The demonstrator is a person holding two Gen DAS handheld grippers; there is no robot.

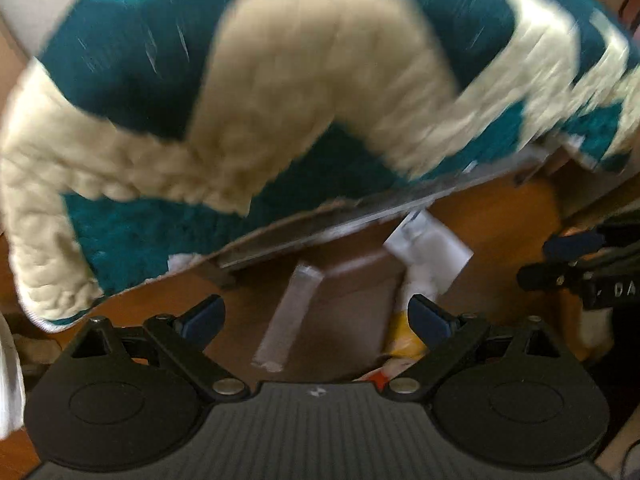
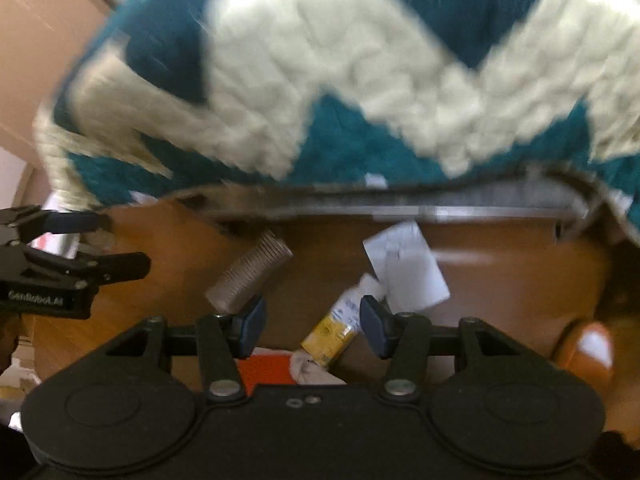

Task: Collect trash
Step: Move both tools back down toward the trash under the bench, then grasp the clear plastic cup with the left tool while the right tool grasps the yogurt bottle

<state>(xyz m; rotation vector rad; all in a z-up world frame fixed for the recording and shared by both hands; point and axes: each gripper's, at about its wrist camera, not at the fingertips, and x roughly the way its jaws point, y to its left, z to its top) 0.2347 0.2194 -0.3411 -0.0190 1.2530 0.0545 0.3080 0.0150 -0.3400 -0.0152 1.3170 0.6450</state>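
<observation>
Both views look down into an open cardboard box (image 2: 500,280) holding trash. In the right wrist view it holds a white paper scrap (image 2: 408,268), a yellow and white wrapper (image 2: 332,328), a ribbed grey cylinder (image 2: 248,276) and a red piece (image 2: 264,368). My right gripper (image 2: 312,326) is open above the wrapper, empty. My left gripper (image 1: 316,318) is open over the box, empty, above a strip of clear tape (image 1: 292,316). The white paper (image 1: 428,244) and yellow wrapper (image 1: 404,340) also show there. Each gripper appears in the other's view: the left gripper (image 2: 80,244), the right gripper (image 1: 560,256).
A teal and cream shaggy rug (image 1: 280,92) lies beyond the box's far edge (image 2: 400,208) and fills the upper half of both views (image 2: 360,80). An orange object (image 2: 588,352) sits at the right of the box. Both frames are motion-blurred.
</observation>
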